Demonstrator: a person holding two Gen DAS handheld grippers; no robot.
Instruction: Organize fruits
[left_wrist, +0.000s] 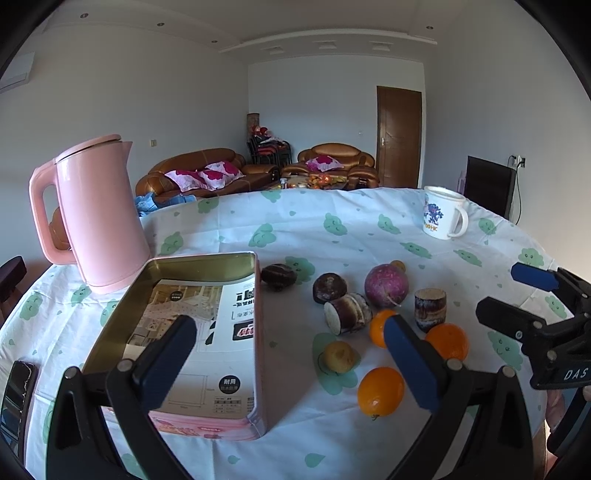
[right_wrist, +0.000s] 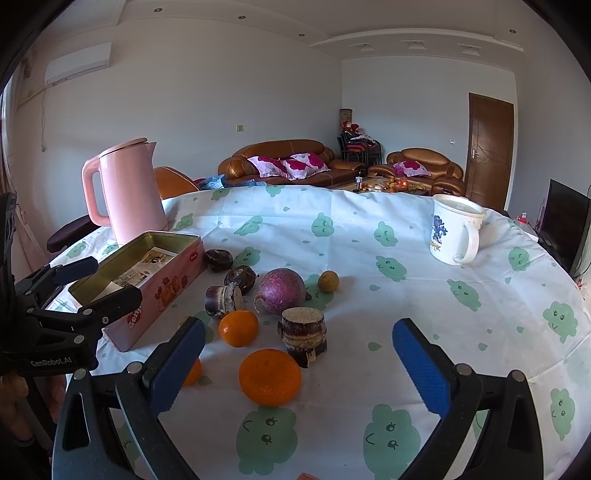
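A pink tin lies open on the left with a printed sheet inside. Right of it are loose fruits: three oranges, a purple round fruit, two cut cane pieces, two dark brown fruits and two small yellow fruits. My left gripper is open above the tin's right wall, holding nothing. My right gripper is open over the nearest orange, apart from it. Each gripper also shows in the other view: right gripper, left gripper.
A pink kettle stands behind the tin. A white mug sits at the far right of the round table with its cloud-print cloth. A dark phone lies at the left edge. Sofas stand beyond.
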